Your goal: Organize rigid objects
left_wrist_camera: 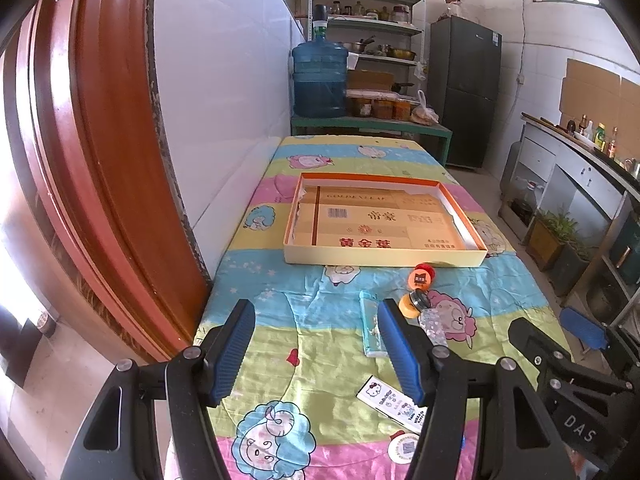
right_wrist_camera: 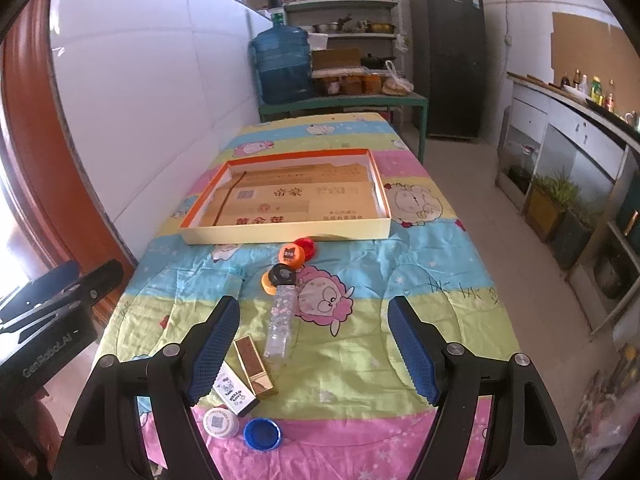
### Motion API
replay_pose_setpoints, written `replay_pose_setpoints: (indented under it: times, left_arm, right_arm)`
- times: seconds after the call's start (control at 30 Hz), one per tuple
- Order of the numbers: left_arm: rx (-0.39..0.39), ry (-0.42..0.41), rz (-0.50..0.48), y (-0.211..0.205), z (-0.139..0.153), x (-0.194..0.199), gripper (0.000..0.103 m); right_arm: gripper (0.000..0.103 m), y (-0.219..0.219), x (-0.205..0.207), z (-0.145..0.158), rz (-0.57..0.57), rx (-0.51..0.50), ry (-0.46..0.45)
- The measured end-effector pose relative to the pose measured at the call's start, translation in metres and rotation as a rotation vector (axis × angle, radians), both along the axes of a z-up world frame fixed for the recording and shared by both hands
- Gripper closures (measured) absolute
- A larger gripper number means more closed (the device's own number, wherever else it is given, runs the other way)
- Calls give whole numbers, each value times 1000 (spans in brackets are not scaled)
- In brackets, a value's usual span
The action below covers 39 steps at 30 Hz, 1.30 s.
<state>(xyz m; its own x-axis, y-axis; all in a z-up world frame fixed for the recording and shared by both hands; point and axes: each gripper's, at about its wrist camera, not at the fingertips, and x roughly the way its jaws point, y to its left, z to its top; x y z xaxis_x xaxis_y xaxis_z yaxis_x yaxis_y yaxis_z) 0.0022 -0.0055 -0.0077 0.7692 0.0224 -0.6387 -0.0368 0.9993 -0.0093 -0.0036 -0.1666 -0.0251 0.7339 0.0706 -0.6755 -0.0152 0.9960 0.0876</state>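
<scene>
clutter of small rigid items sits on the cartoon-print table cloth point(right_wrist_camera: 360, 360), none in the shallow cardboard tray point(right_wrist_camera: 288, 236) yet; tray lies toward the far half of the table, its near wall just past the caps.

left gripper point(left_wrist_camera: 316, 344) and right gripper point(right_wrist_camera: 314, 348) both hover over the near edge, jaws spread wide, nothing held.

items, all near the table's middle-to-near strip:
- red cap point(right_wrist_camera: 305, 245) and orange cap point(right_wrist_camera: 291, 255), touching or nearly, just short of the tray's near wall
- black cap point(right_wrist_camera: 282, 274) resting on another orange cap point(right_wrist_camera: 267, 282)
- clear patterned tube point(right_wrist_camera: 281, 328) lying flat, pointing toward the tray
- gold lipstick-like case point(right_wrist_camera: 255, 368) beside a white hello kitty box point(right_wrist_camera: 234, 392), near the right gripper's left finger
- white round lid point(right_wrist_camera: 220, 422) and blue cap point(right_wrist_camera: 262, 434) at the near edge
- pale teal flat case point(left_wrist_camera: 370, 322) seen from the left wrist view

handling, judged: all look light, hard plastic, stiff. caps are low and round, likely to skid on cloth; pinch across the diameter. tube is smooth and may roll or slip; grip mid-length across its narrow width. lipstick case and box: take across the short sides. flat teal case is thin, needs an edge pinch. nothing looks fragile, though the clear tube could crack if squeezed hard.
</scene>
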Motion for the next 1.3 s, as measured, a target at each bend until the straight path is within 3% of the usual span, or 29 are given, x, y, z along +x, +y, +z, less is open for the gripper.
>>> replay_pose_setpoints:
  times: [1.3]
  left_arm:
    - [6,28,-17,-5,-13,2,39]
  right_arm:
    - [25,-1,5,-6,3,-1,13]
